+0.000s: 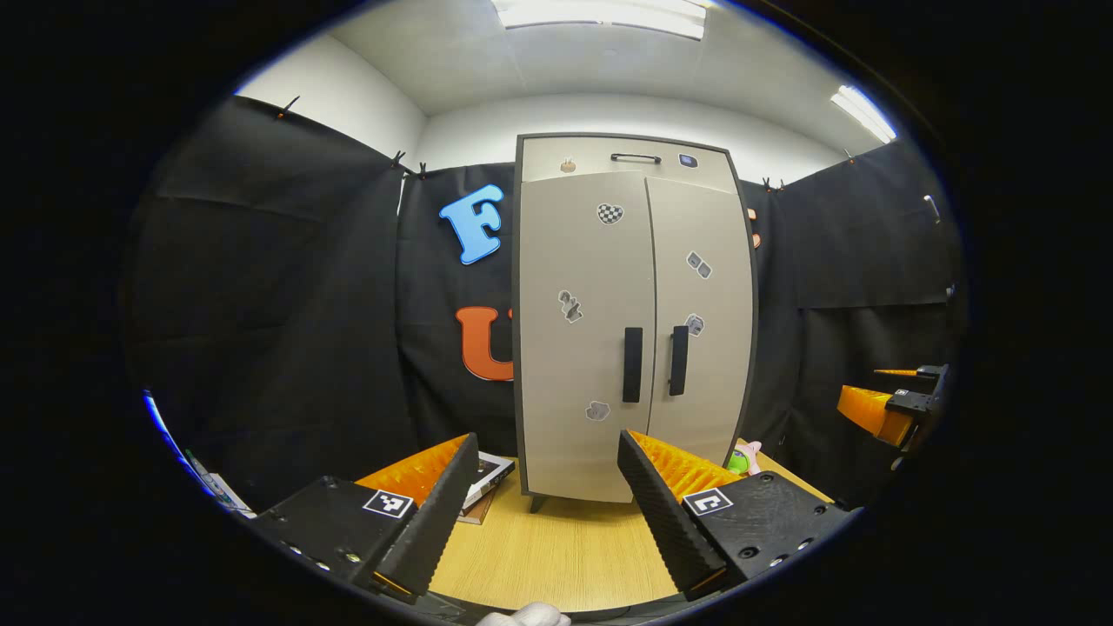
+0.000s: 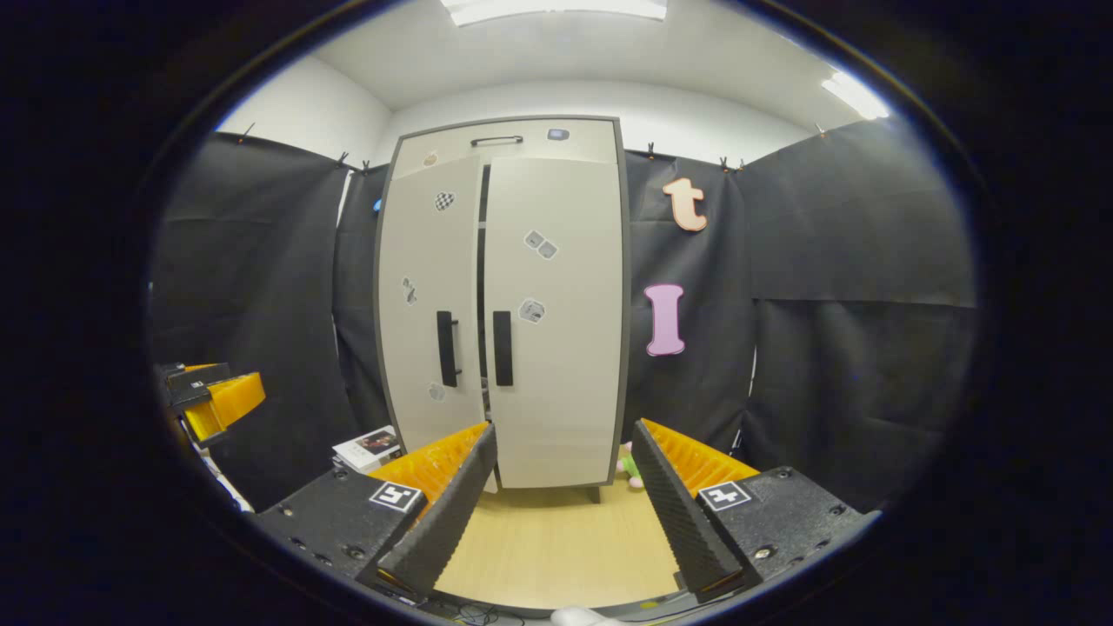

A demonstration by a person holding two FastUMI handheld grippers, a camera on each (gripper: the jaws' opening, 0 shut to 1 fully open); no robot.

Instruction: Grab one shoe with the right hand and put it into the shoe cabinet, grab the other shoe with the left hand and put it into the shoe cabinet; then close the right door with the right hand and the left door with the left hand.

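Both claws hang empty with fingers apart: left claw [image 1: 548, 504], then right claw [image 2: 556, 504]. Ahead of each stands the cabinet [image 1: 626, 330] on the table [image 1: 556, 548], left door [image 2: 430, 304] slightly ajar, right door [image 2: 556, 322] shut.

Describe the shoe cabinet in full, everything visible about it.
The shoe cabinet is a tall, upright unit with pale beige panels in a dark frame, standing on short legs on the wooden table against the black cloth wall. Two doors each carry a vertical black handle near the middle seam and several small stickers. A top panel has a horizontal black handle. In the right gripper view a narrow dark gap shows between the doors, so they look almost shut. Neither gripper touches it.
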